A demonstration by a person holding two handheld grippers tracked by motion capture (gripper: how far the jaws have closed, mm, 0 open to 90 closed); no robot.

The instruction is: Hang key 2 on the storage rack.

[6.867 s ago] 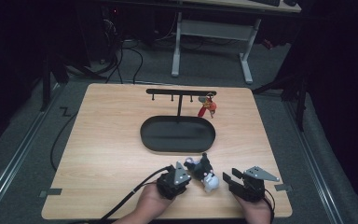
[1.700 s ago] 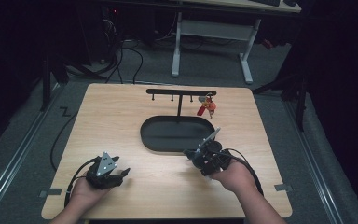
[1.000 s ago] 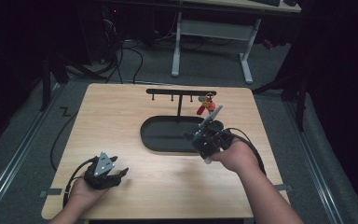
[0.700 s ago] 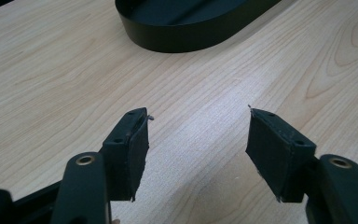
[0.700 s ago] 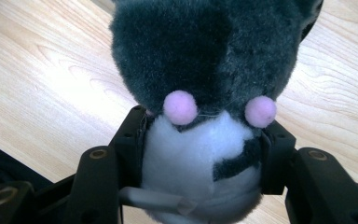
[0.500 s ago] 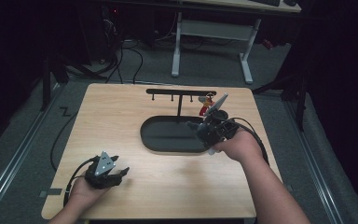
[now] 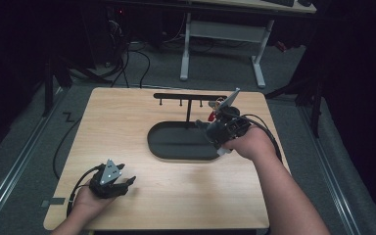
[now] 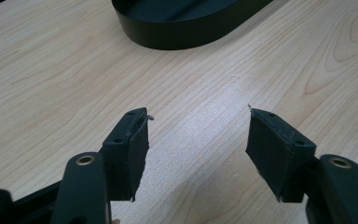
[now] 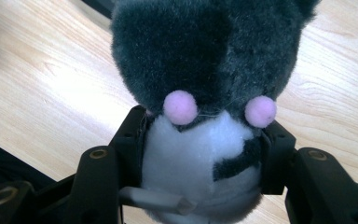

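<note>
The right gripper (image 7: 214, 128) has its fingers (image 9: 128, 140) clamped on the white belly of a small grey-and-white plush toy with pink cheeks (image 9: 209, 93), holding it above the right end of the black oval tray (image 7: 176, 142) on the pale wooden surface (image 7: 127, 122). Just behind stands a black T-shaped hook rack (image 7: 188, 98), and a red key fob (image 7: 212, 115) hanging from its right end is almost touching the gripper, crowding that side. The left gripper (image 7: 123, 182) rests near the front left corner of the surface, its fingers (image 8: 130, 149) apart with bare wood between them, the tray's wall (image 8: 177, 35) well ahead. Half a second ago the right gripper was in much the same place by the rack; 1.7 seconds ago it was nearer the person, at the tray's front right rim. The left gripper has stayed put.
</note>
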